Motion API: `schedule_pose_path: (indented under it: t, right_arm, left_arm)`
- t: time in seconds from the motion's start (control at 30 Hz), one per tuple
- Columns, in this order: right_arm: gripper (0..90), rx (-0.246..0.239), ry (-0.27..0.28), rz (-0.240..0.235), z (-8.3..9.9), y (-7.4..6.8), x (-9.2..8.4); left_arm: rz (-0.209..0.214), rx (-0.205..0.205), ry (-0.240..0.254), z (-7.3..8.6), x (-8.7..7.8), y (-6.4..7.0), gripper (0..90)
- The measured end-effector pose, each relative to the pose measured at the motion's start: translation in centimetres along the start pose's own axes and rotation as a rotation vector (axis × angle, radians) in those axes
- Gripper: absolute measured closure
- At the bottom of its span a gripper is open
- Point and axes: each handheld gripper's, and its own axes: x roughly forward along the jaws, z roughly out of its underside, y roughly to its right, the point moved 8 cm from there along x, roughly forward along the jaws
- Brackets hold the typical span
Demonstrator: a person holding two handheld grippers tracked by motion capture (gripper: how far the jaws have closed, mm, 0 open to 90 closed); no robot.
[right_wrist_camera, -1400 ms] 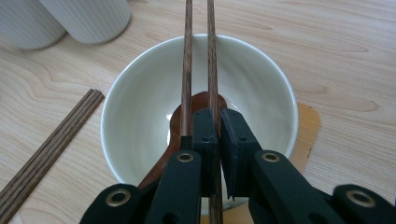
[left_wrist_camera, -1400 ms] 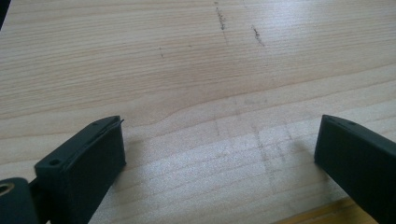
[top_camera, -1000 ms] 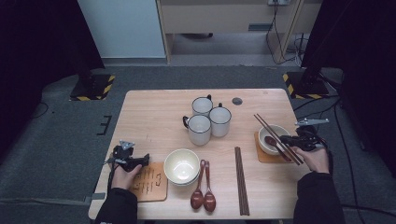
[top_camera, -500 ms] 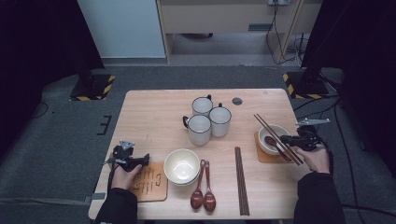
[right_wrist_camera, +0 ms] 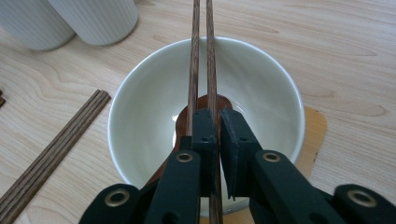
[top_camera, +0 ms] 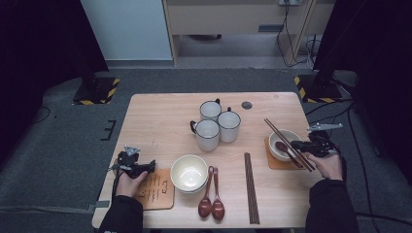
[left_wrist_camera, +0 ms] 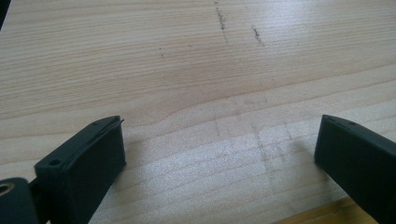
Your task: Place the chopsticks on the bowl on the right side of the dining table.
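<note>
I'm pinching one chopstick [right_wrist_camera: 212, 70] in my right gripper [right_wrist_camera: 218, 122]; its twin [right_wrist_camera: 193, 60], lying just outside the jaws, risks rolling into the bowl [right_wrist_camera: 261, 84]. My left gripper [left_wrist_camera: 219, 154] is idling, spread.

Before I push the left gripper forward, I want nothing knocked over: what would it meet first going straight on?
Probably nothing soon. The left gripper, fingers apart, points across bare table. In the high view it aims toward the stacked bowls, so they might come first; depth is unclear.

Overhead table [top_camera: 160, 116] view; two close, perhaps low.
</note>
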Motion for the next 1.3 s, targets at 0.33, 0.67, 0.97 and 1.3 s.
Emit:
schedule_pose_path:
  t: [0.33, 0.67, 0.97, 1.3]
  right_arm:
    - [74.6, -0.014, 0.032, 0.004, -0.5, -0.1, -0.4]
    - [64.7, -0.068, 0.010, 0.003, -0.4, -0.8, 0.3]
    - [71.3, -0.077, -0.015, 0.010, 0.0, -0.7, 0.6]
    - [78.1, -0.077, -0.024, 0.011, 0.3, -0.5, 0.4]
  left_arm:
    - [0.000, 0.000, 0.000, 0.0, 0.0, 0.0, 0.8]
    - [0.000, 0.000, 0.000, 0.0, 0.0, 0.0, 0.8]
    - [0.000, 0.000, 0.000, 0.0, 0.0, 0.0, 0.8]
    - [0.000, 0.000, 0.000, 0.0, 0.0, 0.0, 0.8]
